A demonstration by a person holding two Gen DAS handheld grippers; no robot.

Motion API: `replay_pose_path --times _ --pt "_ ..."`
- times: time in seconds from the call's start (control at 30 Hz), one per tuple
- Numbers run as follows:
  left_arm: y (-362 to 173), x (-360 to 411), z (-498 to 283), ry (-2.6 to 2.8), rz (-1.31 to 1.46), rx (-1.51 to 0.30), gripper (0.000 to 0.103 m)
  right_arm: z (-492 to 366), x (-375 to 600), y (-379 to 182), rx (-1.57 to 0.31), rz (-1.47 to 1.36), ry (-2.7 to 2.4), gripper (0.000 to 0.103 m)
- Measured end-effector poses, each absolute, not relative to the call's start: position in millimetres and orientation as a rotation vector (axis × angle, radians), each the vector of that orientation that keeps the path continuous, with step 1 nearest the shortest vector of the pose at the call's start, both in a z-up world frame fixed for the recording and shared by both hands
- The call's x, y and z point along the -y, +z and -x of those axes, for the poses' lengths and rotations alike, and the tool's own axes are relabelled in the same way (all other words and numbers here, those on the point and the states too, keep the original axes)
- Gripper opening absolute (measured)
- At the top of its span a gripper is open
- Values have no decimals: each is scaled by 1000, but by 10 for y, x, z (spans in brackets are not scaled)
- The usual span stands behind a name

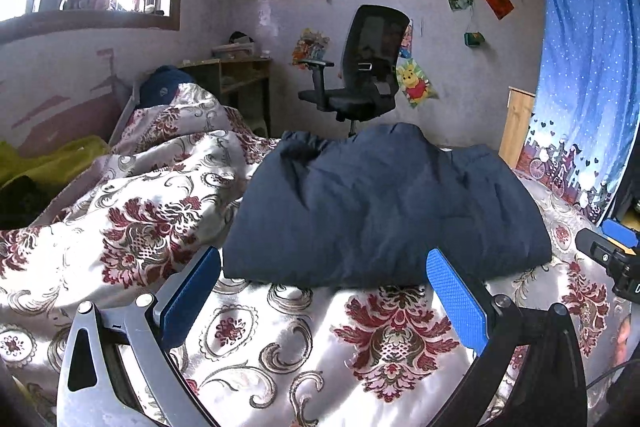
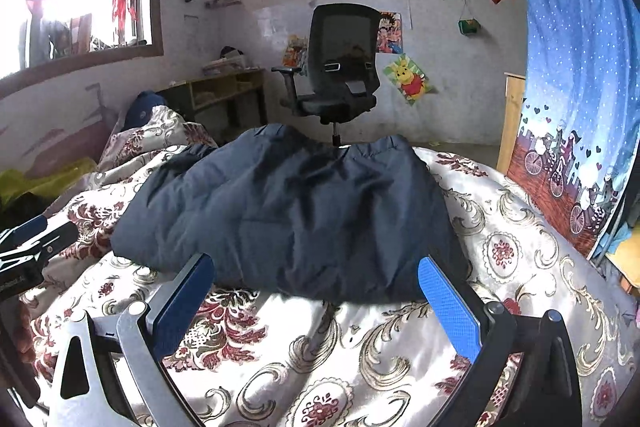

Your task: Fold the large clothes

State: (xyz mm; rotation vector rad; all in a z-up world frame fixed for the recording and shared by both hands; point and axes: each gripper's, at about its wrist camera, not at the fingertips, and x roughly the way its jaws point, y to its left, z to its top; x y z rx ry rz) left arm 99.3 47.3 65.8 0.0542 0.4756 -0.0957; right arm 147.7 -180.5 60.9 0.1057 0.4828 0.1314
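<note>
A large navy padded garment (image 1: 380, 211) lies folded into a thick block on the floral bedspread (image 1: 280, 339). It also shows in the right wrist view (image 2: 296, 215). My left gripper (image 1: 324, 263) is open and empty, its blue pads just short of the garment's near edge. My right gripper (image 2: 316, 269) is open and empty too, also just in front of the near edge. The right gripper's tip shows at the right edge of the left wrist view (image 1: 612, 247). The left gripper shows at the left edge of the right wrist view (image 2: 28, 247).
A bunched floral quilt (image 1: 152, 163) rises left of the garment, with a yellow-green cloth (image 1: 52, 159) beyond. A black office chair (image 1: 360, 67) and wooden desk (image 1: 236, 75) stand behind the bed. A blue curtain (image 1: 588, 75) hangs at the right.
</note>
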Motion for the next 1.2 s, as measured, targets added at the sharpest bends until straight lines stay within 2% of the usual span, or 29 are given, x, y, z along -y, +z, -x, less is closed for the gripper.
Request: replay_pose_path --times 1.2 --pt "598 -520 -930 -80 -71 -459 101 -1511 1635 509 -530 -88 148 103"
